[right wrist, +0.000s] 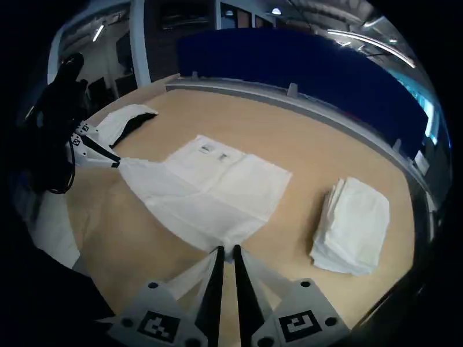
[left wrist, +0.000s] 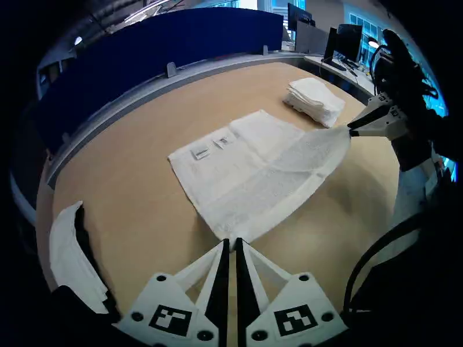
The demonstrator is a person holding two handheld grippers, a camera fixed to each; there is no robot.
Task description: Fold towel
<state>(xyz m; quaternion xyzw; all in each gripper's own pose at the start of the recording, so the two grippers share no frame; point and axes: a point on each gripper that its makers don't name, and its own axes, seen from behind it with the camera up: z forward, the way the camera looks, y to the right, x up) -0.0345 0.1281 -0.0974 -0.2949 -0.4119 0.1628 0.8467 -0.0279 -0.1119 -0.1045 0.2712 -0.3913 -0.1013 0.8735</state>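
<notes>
A white towel (left wrist: 254, 168) lies spread on the wooden table (left wrist: 133, 191), with two small labels near its far edge. In the left gripper view my left gripper (left wrist: 232, 243) is shut on the towel's near corner, lifting it. The right gripper (left wrist: 351, 132) pinches the opposite corner at the right, raised off the table. In the right gripper view the towel (right wrist: 214, 185) stretches between my right gripper (right wrist: 227, 248), shut on one corner, and the left gripper (right wrist: 117, 163) at the far left, shut on the other corner.
A stack of folded white towels (left wrist: 314, 99) sits at the table's far right, seen as the folded stack (right wrist: 353, 225) in the right gripper view. Another white cloth (left wrist: 69, 260) lies at the table's left edge. A blue partition (left wrist: 144, 52) borders the table; monitors (left wrist: 347, 40) stand behind.
</notes>
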